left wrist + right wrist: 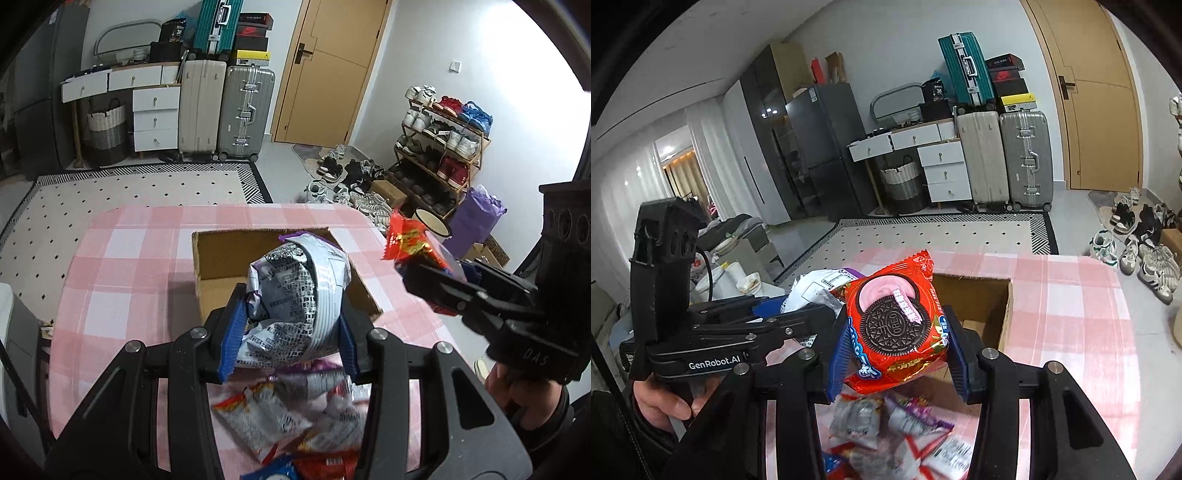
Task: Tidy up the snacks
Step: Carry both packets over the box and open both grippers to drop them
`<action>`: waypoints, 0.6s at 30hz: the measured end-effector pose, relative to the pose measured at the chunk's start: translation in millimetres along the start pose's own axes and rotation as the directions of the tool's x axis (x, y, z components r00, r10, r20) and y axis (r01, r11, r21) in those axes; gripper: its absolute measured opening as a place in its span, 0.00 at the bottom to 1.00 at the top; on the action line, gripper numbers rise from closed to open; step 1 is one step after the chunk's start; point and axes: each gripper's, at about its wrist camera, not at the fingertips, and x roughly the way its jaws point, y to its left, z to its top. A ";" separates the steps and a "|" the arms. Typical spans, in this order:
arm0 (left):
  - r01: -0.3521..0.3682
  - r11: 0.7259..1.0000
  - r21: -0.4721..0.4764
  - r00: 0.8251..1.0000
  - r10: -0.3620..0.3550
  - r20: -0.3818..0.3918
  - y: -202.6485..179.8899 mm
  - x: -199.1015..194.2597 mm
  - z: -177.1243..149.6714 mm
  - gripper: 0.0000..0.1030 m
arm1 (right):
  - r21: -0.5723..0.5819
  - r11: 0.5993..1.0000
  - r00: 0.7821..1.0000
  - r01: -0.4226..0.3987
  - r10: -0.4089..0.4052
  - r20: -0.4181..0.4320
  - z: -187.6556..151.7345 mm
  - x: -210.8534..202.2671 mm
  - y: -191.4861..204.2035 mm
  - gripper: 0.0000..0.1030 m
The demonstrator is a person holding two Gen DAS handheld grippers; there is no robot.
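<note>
My left gripper (291,325) is shut on a silver and purple snack bag (295,291), held above the near edge of an open cardboard box (236,258) on the pink checked table (122,280). My right gripper (895,345) is shut on a red Oreo packet (895,325), lifted in front of the same cardboard box (975,295). From the left wrist view the right gripper (421,266) and its red packet (410,240) hang to the right of the box. The right wrist view shows the left gripper (812,314) with its silver bag (816,288) at the left.
A loose pile of snack packets (291,417) lies on the table below both grippers, also seen blurred as snack packets (886,428). Beyond the table are a patterned rug (129,195), suitcases (225,110), a shoe rack (443,147) and shoes on the floor (1137,251).
</note>
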 end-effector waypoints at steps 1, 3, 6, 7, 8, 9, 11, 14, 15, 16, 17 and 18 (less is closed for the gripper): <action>0.002 1.000 -0.003 1.000 -0.002 -0.007 0.5 7.8 6.6 0.40 | -0.004 1.000 1.000 0.004 -0.004 -0.004 4.1 6.0 -2.2 0.45; -0.001 1.000 0.004 1.000 0.001 -0.020 1.4 21.1 11.5 0.40 | -0.004 1.000 1.000 0.009 -0.009 -0.015 10.3 15.9 -5.8 0.45; 0.000 1.000 0.001 0.999 0.001 -0.039 1.6 42.8 19.8 0.40 | -0.012 1.000 0.999 0.024 -0.024 -0.023 19.4 33.3 -10.7 0.45; -0.003 1.000 0.000 0.999 0.003 -0.044 2.7 50.4 20.1 0.40 | -0.012 1.000 0.999 0.029 -0.029 -0.026 20.6 38.7 -13.9 0.45; -0.004 1.000 -0.010 0.999 0.004 -0.049 4.9 56.1 21.3 0.40 | -0.010 0.999 0.999 0.033 -0.033 -0.028 21.9 43.2 -16.3 0.45; 0.002 1.000 -0.019 0.999 -0.003 -0.054 6.6 62.0 22.5 0.40 | -0.007 0.999 0.999 0.036 -0.037 -0.030 21.4 47.3 -19.1 0.45; 0.005 1.000 -0.028 0.998 -0.006 -0.062 8.5 72.6 23.8 0.40 | -0.002 0.999 0.998 0.045 -0.045 -0.044 21.4 59.7 -26.3 0.45; 0.001 0.999 -0.038 0.997 -0.004 -0.073 13.9 89.4 23.9 0.40 | 0.005 0.998 0.996 0.055 -0.055 -0.063 18.5 72.8 -34.2 0.45; -0.004 0.999 -0.042 0.997 0.001 -0.077 15.6 94.6 23.5 0.40 | 0.008 0.998 0.996 0.057 -0.057 -0.071 16.2 77.1 -36.7 0.45; -0.009 0.999 -0.045 0.997 0.006 -0.081 15.9 98.7 21.7 0.40 | 0.009 0.998 0.995 0.064 -0.063 -0.078 14.5 82.1 -40.0 0.45; -0.012 0.999 -0.048 0.996 0.008 -0.085 17.6 103.8 20.8 0.40 | 0.011 0.997 0.994 0.070 -0.069 -0.085 12.7 86.7 -43.0 0.45; -0.011 0.999 -0.052 0.996 0.006 -0.092 19.5 109.4 19.7 0.40 | 0.014 0.997 0.993 0.071 -0.069 -0.092 9.4 90.1 -45.8 0.45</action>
